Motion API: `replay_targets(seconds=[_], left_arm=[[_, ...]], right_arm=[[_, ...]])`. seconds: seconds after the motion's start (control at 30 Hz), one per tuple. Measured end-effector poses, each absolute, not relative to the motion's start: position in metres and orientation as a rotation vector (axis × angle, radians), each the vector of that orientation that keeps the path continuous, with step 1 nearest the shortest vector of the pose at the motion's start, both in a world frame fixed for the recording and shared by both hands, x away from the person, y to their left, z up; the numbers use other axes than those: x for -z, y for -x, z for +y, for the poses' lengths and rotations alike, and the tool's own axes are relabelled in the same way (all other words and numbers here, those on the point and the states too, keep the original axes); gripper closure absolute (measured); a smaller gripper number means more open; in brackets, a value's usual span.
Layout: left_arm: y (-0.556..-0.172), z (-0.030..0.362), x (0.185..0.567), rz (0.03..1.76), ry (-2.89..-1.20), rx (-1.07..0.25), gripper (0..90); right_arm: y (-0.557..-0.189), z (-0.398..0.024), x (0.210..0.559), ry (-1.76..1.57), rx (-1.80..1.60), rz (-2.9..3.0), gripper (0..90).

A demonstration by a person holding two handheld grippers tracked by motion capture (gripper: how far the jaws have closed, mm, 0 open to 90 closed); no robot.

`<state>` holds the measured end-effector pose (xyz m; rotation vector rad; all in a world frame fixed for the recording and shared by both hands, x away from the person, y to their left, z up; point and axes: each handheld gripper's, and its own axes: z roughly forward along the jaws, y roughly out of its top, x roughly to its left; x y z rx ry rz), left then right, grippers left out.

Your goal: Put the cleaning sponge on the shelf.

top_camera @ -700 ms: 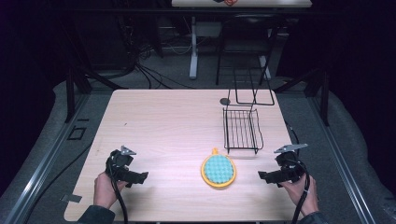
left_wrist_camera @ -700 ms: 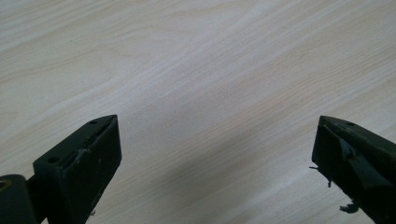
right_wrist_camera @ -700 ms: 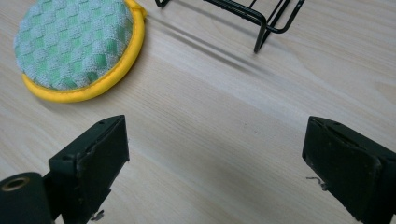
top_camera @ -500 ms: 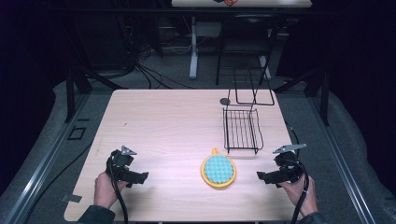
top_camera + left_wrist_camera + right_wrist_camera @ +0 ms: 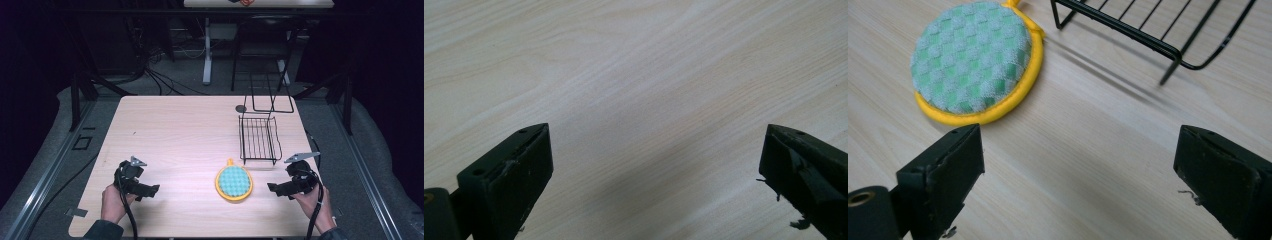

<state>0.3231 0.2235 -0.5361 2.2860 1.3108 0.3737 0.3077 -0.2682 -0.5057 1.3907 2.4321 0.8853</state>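
I am at the approach: my right hand-held gripper (image 5: 274, 189), jaws spread and empty, faces the round yellow-rimmed pot holder (image 5: 234, 183) lying flat on the table (image 5: 175, 135), so next I must close in on its rim.

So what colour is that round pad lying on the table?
The round pad is a green checked weave with a yellow rim, clearest in the right gripper view.

A round pot holder (image 5: 234, 182), green with a yellow rim, is seen lying flat near the table's (image 5: 175, 130) near edge. Just beyond it a black wire rack (image 5: 259, 139) is set. The left gripper (image 5: 148, 190) is held well left of the pot holder, the right gripper (image 5: 272, 188) just to its right, both pointed inward.
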Motion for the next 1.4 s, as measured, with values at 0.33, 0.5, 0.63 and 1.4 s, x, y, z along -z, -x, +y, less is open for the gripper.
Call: replay_targets(seconds=[0.33, 0.5, 0.63, 1.4], left_arm=[[-0.323, 0.223, 0.535, 1.311, -2.284, -0.376, 0.6], [-0.323, 0.222, 0.536, 1.306, -2.286, -0.382, 0.5], [-0.323, 0.222, 0.535, 1.308, -2.284, -0.376, 0.4], [-0.323, 0.222, 0.535, 1.302, -2.296, -0.367, 0.5]], right_arm=[[-0.314, -0.246, 0.504, -1.328, -0.894, 2.475, 0.7], [-0.32, -0.235, 0.504, -1.318, -0.902, 2.502, 0.0], [-0.332, -0.224, 0.508, -1.32, -0.899, 2.539, 0.0], [-0.362, -0.177, 0.545, -1.343, -0.796, 2.698, 32.3]])
